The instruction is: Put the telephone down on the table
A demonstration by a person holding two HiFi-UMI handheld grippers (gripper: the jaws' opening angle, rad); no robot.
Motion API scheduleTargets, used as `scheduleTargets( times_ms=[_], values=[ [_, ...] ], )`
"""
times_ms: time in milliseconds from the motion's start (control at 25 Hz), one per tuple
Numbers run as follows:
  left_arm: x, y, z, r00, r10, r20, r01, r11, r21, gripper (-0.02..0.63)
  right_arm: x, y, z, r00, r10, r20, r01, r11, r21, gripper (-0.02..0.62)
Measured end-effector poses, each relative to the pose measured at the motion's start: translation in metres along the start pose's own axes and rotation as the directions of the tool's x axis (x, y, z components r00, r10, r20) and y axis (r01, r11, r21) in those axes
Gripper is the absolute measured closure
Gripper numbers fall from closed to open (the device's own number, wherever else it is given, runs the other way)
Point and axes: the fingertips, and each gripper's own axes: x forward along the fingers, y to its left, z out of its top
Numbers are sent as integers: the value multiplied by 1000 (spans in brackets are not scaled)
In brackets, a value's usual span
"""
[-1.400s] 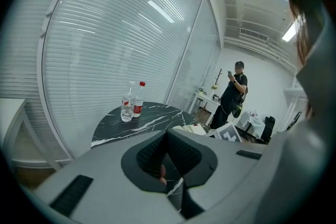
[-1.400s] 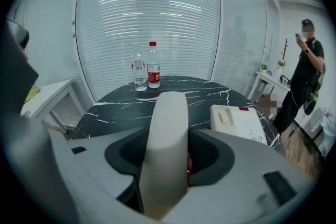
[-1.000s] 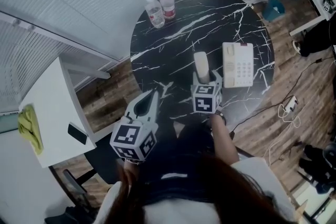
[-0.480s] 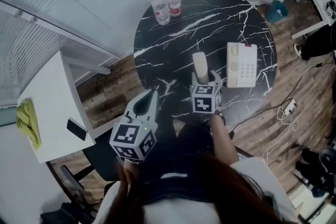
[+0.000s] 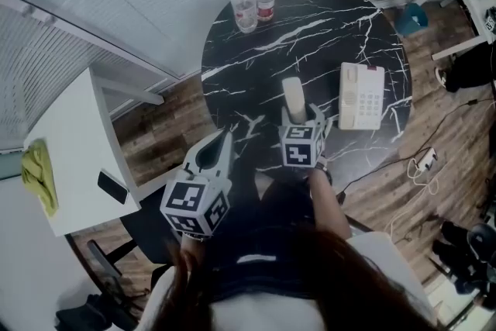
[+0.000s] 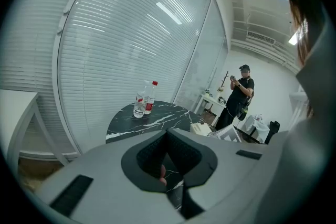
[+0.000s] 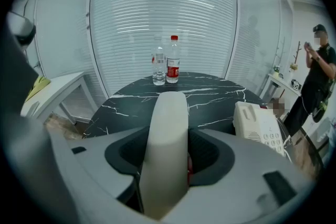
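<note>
We are holding the handset, clamped in the right gripper, over the near side of the table left of the telephone base, the left gripper idling closed and empty, so next we are likely lowering it gently onto the marble.

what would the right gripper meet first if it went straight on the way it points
Probably the two water bottles across the table, held handset leading; the telephone base sits off to the right.
</note>
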Motion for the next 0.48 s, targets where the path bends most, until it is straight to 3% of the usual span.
scheduleTargets(
  times_ms=[480],
  values=[
    [-2,7,-7,1000,12,-10,-12,1000,-15,606,5,18,-3,999,40,-15,-40,999,-29,364]
  ],
)
